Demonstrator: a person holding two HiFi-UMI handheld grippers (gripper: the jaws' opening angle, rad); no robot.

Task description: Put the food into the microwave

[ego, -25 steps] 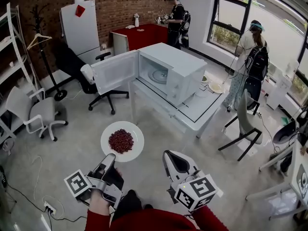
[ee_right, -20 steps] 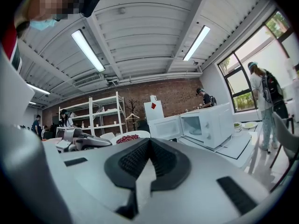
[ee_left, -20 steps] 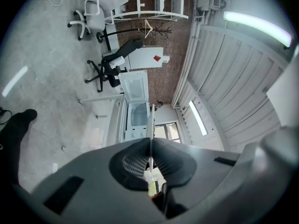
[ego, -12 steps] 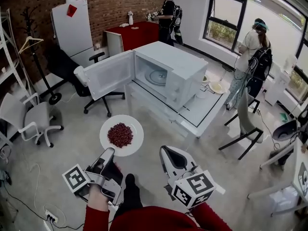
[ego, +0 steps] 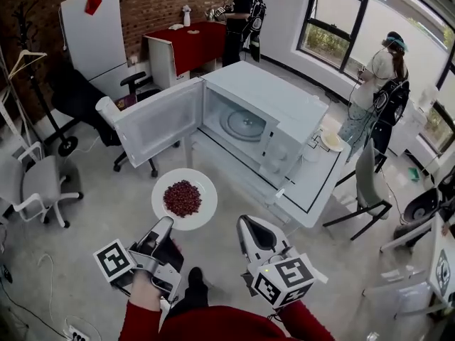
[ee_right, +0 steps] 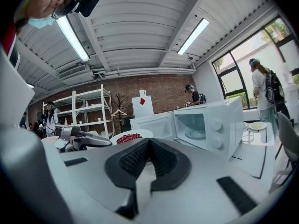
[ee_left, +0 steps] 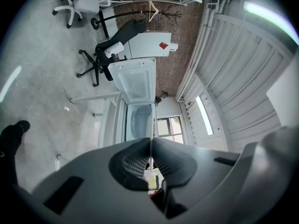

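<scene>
A white plate carries a heap of red beans. My left gripper is shut on the plate's near rim and holds it level above the floor. In the left gripper view the rim shows edge-on between the pads of the left gripper. The white microwave stands on a glass-topped table, its door swung wide open to the left and the turntable bare. My right gripper is shut and holds nothing, to the right of the plate. The right gripper view shows the plate left of the microwave.
Office chairs stand at the left, and another chair is right of the table. Two people stand by the windows and the red table. A small plate lies on the table beside the microwave.
Both grippers and the plate have moved forward towards the open microwave, which now looks larger and nearer. The grip on the plate is unchanged.
</scene>
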